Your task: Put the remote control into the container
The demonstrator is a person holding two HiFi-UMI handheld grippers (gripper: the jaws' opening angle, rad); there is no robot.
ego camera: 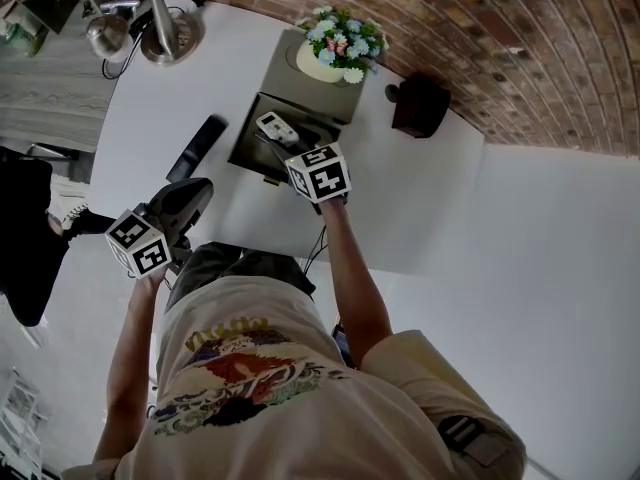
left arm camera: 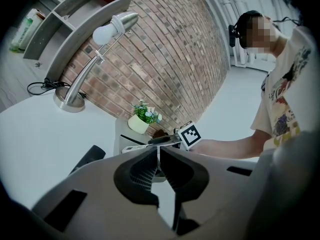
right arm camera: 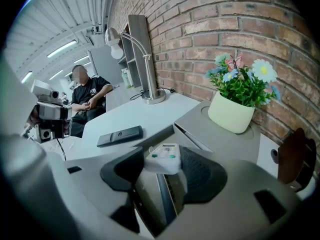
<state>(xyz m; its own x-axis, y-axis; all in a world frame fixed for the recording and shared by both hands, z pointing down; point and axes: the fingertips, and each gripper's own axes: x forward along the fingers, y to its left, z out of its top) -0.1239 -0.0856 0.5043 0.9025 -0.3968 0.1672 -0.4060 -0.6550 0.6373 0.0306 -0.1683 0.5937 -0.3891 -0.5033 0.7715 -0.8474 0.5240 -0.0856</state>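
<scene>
A white remote control point(right arm camera: 163, 157) with green buttons sits between the jaws of my right gripper point(right arm camera: 161, 167), which is shut on its near end. In the head view the remote point(ego camera: 276, 127) hangs over the open dark drawer of the grey container point(ego camera: 252, 156), with my right gripper point(ego camera: 287, 148) just behind it. The drawer's inside point(right arm camera: 152, 196) shows below the jaws. A black remote point(ego camera: 196, 148) lies flat on the white table, left of the container. Near the table's front edge my left gripper point(ego camera: 186, 200) is held level, its jaws point(left arm camera: 158, 156) shut and empty.
A flower pot point(ego camera: 335, 53) stands on the container's grey top point(ego camera: 305, 86) against the brick wall. A dark rounded object point(ego camera: 420, 105) sits to its right. A metal desk lamp point(ego camera: 165, 23) stands at the table's far left. A seated person point(right arm camera: 87, 96) is beyond the table.
</scene>
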